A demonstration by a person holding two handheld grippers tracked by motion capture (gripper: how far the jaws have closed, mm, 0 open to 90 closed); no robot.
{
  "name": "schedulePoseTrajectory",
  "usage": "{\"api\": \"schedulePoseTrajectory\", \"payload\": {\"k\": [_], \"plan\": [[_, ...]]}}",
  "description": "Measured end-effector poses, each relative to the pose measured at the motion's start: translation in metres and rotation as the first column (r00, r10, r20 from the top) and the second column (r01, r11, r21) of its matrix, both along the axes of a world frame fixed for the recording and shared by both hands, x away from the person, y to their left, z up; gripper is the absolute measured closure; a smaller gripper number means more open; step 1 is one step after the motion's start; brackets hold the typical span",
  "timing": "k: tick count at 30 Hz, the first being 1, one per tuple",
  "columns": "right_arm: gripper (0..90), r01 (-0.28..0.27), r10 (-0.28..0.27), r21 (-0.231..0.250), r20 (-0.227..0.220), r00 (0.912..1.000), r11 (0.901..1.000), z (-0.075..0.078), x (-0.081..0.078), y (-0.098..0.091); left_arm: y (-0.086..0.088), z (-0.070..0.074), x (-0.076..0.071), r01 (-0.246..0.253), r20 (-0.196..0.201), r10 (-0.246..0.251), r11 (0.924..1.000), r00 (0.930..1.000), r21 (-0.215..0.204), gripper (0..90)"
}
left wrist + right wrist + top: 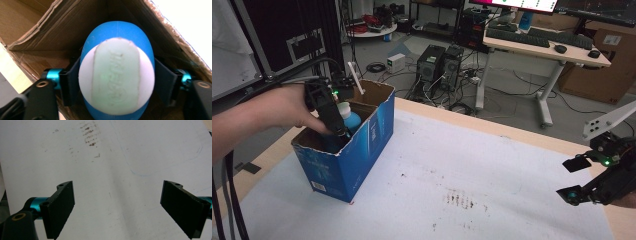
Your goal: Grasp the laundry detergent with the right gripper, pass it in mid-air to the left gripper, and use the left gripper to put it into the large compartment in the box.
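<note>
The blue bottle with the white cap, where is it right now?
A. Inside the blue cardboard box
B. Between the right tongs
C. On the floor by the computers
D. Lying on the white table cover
A: in the high view the blue bottle stands inside the blue cardboard box, and the left gripper view shows it between the left tongs with brown box walls around it.

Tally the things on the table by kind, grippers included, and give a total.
Blue cardboard box: 1
Blue bottle with white cap, standing in the box: 1
Grippers: 2, left gripper and right gripper
Total: 4
</note>
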State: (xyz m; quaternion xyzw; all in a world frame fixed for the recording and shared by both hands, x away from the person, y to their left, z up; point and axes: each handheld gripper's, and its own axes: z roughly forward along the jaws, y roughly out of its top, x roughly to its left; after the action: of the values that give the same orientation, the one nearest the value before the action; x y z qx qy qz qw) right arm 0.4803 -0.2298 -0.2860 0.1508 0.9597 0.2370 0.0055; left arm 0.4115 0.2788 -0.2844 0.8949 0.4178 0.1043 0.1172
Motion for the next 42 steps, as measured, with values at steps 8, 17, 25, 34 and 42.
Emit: {"api": "schedulePoseTrajectory", "payload": {"k": [8, 17, 25, 34, 42], "plan": [[11.5, -0.002, 0.002, 0.005, 0.003, 1.0, 1.0, 0.0, -0.002, -0.001, 0.0, 0.01, -0.002, 0.037, -0.001, -0.037, 0.9989, 0.9993, 0.029, 23.9], [11.5, -0.002, 0.002, 0.003, 0.004, 1.0, 1.0, 0.0, -0.004, -0.002, -0.001, 0.028, -0.005, 0.061, 0.022, -0.062, 0.9975, 0.9978, 0.036, 22.3], [11.5, 0.013, -0.013, 0.011, 0.005, 0.9999, 0.9999, 0.002, -0.007, -0.005, -0.01, 0.065, -0.008, 0.091, 0.085, -0.094, 0.9951, 0.9919, 0.039, 22.3], [11.5, 0.03, -0.03, 0.035, 0.017, 0.9994, 0.999, 0.006, -0.014, -0.001, -0.068, 0.079, 0.0, 0.291, 0.098, -0.291, 0.9566, 0.9517, 0.013, 22.3], [11.4, 0.033, -0.034, 0.038, 0.042, 0.9985, 0.9987, 0.016, -0.028, 0.003, -0.131, 0.057, 0.017, 0.437, 0.064, -0.437, 0.8993, 0.8974, 0.003, 22.3]]}}
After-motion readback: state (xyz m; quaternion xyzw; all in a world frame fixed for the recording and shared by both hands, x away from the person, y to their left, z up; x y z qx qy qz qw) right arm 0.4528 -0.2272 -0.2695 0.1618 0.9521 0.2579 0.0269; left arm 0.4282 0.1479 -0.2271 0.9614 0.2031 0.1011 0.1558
